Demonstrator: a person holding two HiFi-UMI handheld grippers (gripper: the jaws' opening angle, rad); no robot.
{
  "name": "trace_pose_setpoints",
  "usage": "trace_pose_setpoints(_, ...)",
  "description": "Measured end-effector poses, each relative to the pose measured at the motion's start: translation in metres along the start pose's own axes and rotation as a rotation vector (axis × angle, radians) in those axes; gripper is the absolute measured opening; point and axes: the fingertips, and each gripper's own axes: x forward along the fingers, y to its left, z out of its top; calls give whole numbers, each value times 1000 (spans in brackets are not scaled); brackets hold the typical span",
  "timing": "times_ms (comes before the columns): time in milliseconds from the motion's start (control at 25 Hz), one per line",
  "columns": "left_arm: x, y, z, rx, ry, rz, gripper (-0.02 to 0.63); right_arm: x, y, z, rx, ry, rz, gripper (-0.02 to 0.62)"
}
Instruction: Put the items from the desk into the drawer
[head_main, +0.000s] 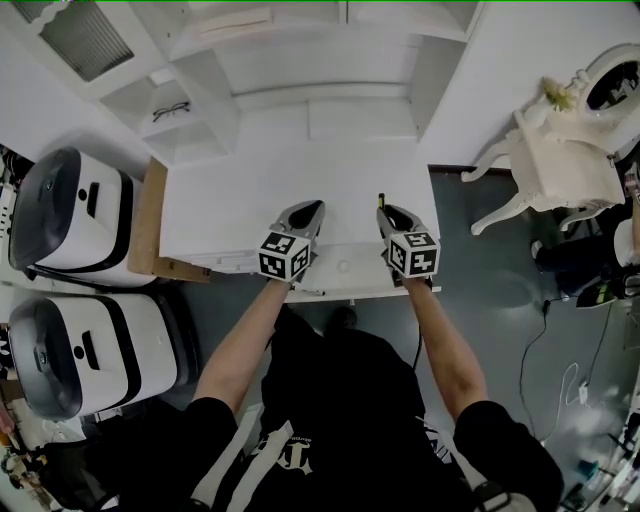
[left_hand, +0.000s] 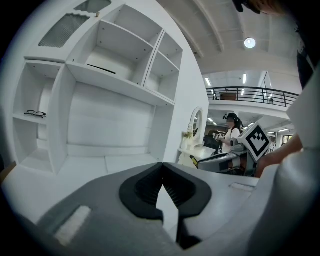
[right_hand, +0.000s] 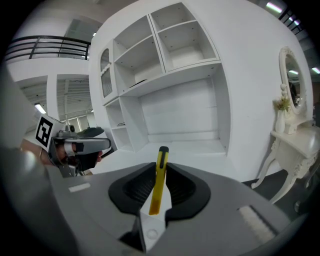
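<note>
A slim yellow cutter with a black tip (right_hand: 159, 182) stands upright between the jaws of my right gripper (right_hand: 161, 167), which is shut on it. From above, the right gripper (head_main: 385, 210) hovers over the front of the white desk (head_main: 240, 200), and the cutter's tip (head_main: 381, 203) pokes out ahead of it. My left gripper (head_main: 312, 207) hangs beside it to the left, its jaws (left_hand: 161, 167) shut together on nothing. The drawer front (head_main: 345, 267) under the desk's front edge looks closed. A pair of black glasses (head_main: 172, 109) lies on a left shelf of the hutch.
Two white-and-black machines (head_main: 70, 210) (head_main: 80, 345) stand on the floor at the left, beside a wooden panel (head_main: 150, 220). A white vanity table with a mirror (head_main: 570, 150) stands at the right. Cables (head_main: 560, 380) lie on the dark floor. A person (left_hand: 232, 127) stands far off.
</note>
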Motion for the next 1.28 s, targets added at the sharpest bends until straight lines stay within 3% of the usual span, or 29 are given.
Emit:
trace_pose_setpoints(720, 2, -5, -81, -64, 122, -21, 0, 17, -7, -127, 43, 242, -11, 64)
trace_pose_setpoints(1280, -2, 1, -146, -131, 214, -12, 0, 40, 2, -226, 52, 457, 28, 64)
